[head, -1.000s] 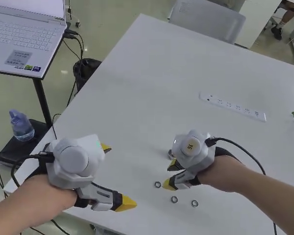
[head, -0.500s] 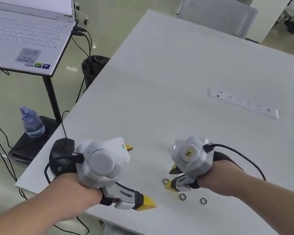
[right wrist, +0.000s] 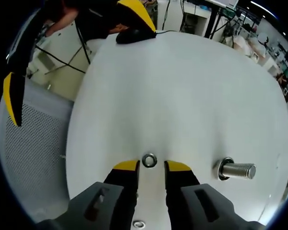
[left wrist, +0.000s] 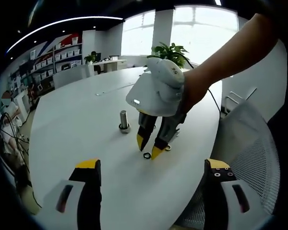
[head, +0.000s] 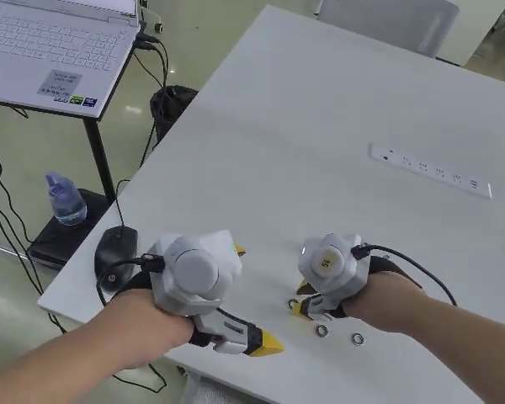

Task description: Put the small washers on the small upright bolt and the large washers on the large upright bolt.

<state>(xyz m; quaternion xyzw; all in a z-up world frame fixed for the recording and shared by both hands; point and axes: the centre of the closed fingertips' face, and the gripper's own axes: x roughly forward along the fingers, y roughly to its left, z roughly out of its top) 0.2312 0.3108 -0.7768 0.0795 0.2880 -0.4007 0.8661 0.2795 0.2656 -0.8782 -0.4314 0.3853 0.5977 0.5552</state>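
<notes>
Just changed: right gripper has lowered, jaws narrowly astride a washer.
Left gripper: wide open, idle.
Meaning: pickup looks imminent.

Washer: small steel ring, flat on the white bench. It lies between the two yellow tips of the right hand-held gripper, with a narrow gap on either side, not pinched.

Bolt: steel, threaded shank, standing upright, with a wider ring at its foot. It stands on the bench just beside that hand-held gripper's tips, off to one side and clear of the washer. Cannot tell whether it is the large or the small bolt.

Second washer: flat on the bench, just behind the tips, under the hand-held gripper's body.

Third washer: flat, just beside the second, not touching it, near the bench edge.
</notes>
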